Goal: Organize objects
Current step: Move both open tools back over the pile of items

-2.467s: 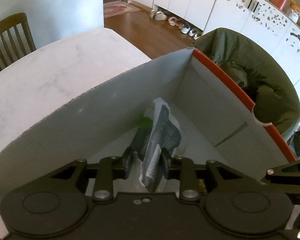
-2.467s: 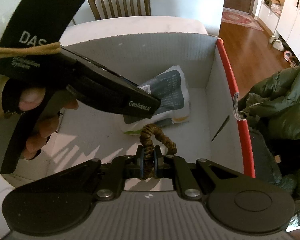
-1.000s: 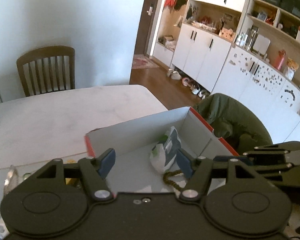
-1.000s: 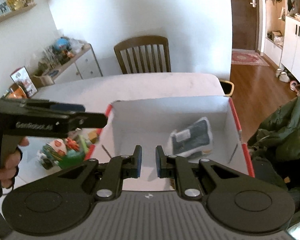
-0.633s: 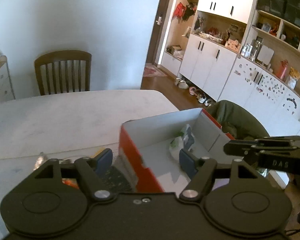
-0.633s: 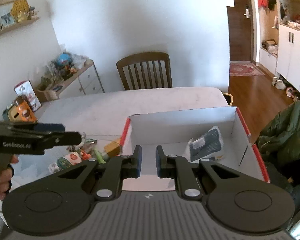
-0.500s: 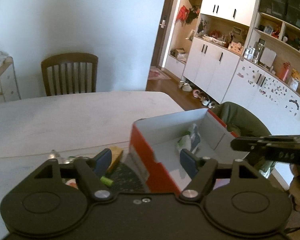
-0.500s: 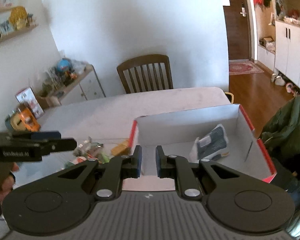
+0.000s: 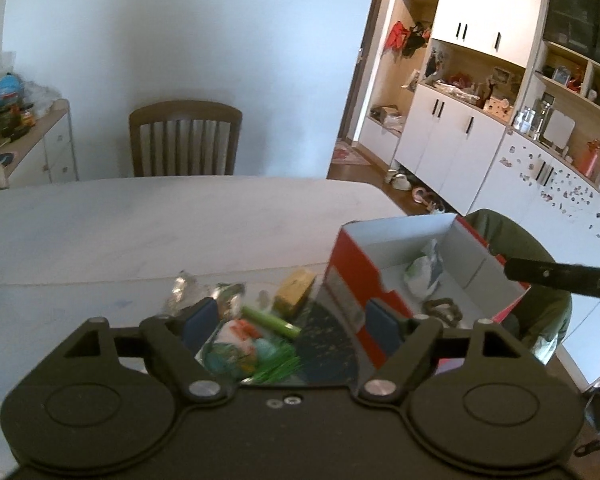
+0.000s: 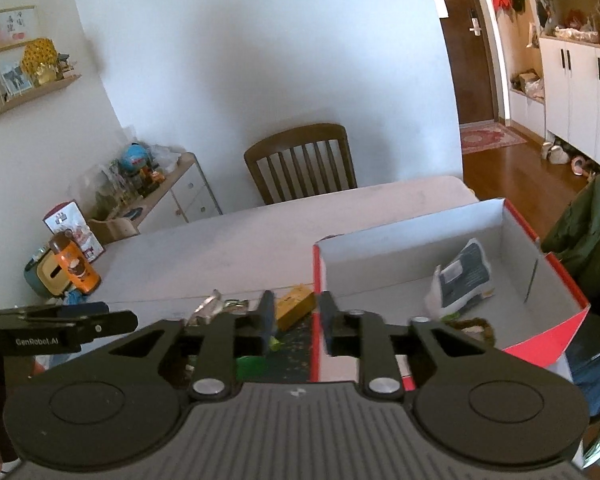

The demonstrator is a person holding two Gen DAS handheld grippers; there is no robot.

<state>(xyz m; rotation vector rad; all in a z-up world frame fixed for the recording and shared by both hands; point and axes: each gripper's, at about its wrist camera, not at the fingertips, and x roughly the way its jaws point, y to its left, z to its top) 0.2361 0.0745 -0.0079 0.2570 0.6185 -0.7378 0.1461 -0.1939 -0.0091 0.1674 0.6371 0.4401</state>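
Both tongs lifted out, pouch [image 10: 464,276] lies lengthwise in box [image 10: 556,300]

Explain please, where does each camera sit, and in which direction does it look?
Left wrist: on the open left gripper, above the table, facing the loose clutter and red box; the right gripper's side shows at right.
Right wrist: on the open right gripper, facing the box; the left gripper shows.
Shared: box, yellow block, chair.

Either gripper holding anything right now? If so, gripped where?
Nothing is held. The left gripper is wide open and the right gripper is partly open, both empty, above the small items beside the red cardboard box.
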